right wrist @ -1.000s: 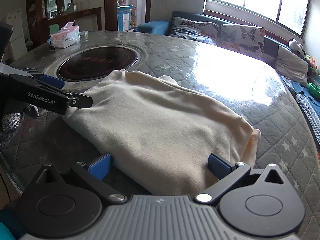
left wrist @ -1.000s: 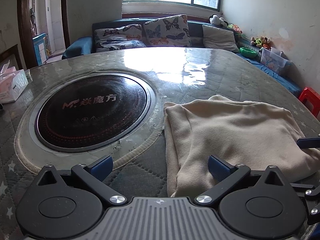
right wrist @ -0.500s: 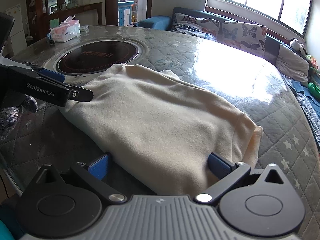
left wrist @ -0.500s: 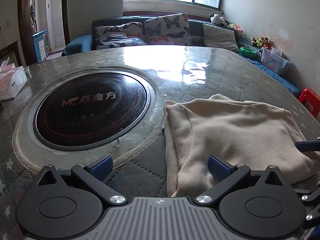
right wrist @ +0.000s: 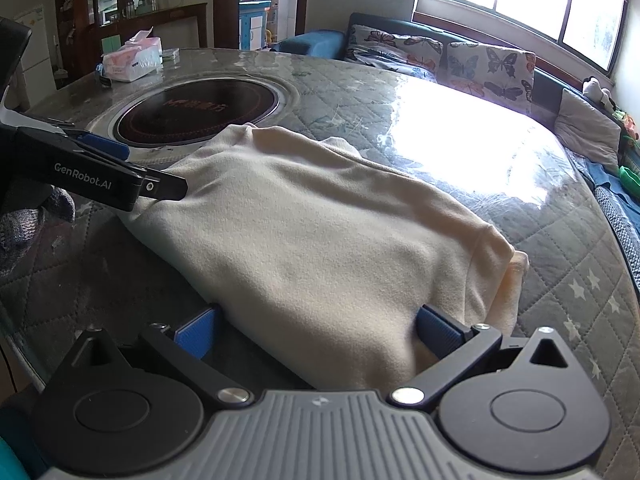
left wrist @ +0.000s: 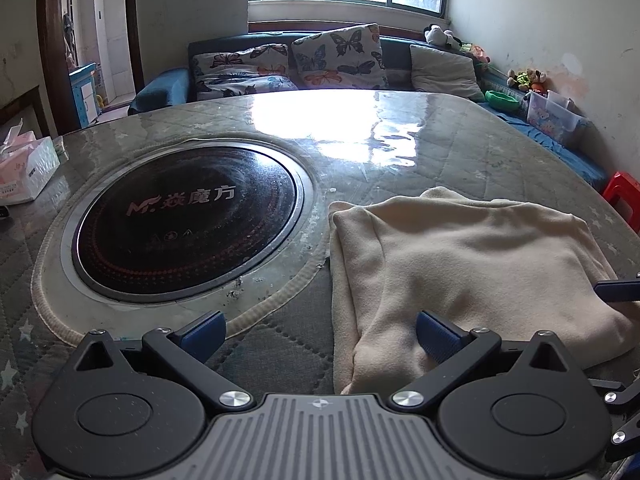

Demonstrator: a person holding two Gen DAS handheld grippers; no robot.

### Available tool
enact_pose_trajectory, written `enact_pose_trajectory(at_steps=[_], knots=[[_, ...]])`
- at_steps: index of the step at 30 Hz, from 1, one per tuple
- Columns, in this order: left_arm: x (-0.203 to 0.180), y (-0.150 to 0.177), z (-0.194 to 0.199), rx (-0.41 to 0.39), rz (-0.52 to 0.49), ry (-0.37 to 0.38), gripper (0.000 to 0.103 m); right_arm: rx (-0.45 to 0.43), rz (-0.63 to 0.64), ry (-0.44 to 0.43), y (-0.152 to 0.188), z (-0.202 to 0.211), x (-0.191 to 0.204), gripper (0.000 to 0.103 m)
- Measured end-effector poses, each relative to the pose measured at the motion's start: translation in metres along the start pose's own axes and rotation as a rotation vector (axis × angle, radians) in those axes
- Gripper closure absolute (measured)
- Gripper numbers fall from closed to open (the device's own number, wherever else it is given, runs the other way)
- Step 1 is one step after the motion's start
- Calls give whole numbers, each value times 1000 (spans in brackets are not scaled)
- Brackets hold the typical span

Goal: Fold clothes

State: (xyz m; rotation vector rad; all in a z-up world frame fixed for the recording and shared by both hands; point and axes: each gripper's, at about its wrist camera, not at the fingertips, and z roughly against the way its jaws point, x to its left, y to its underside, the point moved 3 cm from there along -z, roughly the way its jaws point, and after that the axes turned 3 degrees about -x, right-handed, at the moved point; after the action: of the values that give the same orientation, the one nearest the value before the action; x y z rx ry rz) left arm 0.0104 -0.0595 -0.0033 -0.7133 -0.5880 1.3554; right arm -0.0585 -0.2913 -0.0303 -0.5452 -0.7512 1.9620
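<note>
A cream garment (left wrist: 460, 264) lies folded in a rough rectangle on the quilted table (left wrist: 480, 152), to the right of the cooktop. My left gripper (left wrist: 320, 334) is open at the garment's near left corner, and its right finger rests against the cloth. My right gripper (right wrist: 318, 334) is open too. The garment (right wrist: 320, 240) fills the gap between its fingers at the near edge. In the right wrist view the left gripper (right wrist: 140, 166) sits at the cloth's far left corner. One right gripper fingertip (left wrist: 618, 291) shows at the edge of the left wrist view.
A round black cooktop (left wrist: 188, 220) is set into the table left of the garment. A tissue box (left wrist: 24, 172) stands at the far left. A sofa with butterfly cushions (left wrist: 336, 56) runs behind the table. A red stool (left wrist: 622, 196) stands at the right. A grey-gloved hand (right wrist: 24, 220) holds the left gripper.
The right wrist view has shifted slightly, so the garment sits a little higher in it. Both grippers stay open, and the garment has not moved.
</note>
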Motion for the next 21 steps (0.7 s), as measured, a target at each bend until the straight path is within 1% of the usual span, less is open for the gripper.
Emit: enact_pose_trajectory(at_steps=[11,18,21], knots=[[2,-2,3,8,-3,-40,0,-44,54,-3,-5,8,2,1],[4,-2,5,16,6,-60,0,-94,81,-54,-15,18,7,4],[7,-2,7,13,8,-66,0,-108,98,-91,-21,20,14,5]])
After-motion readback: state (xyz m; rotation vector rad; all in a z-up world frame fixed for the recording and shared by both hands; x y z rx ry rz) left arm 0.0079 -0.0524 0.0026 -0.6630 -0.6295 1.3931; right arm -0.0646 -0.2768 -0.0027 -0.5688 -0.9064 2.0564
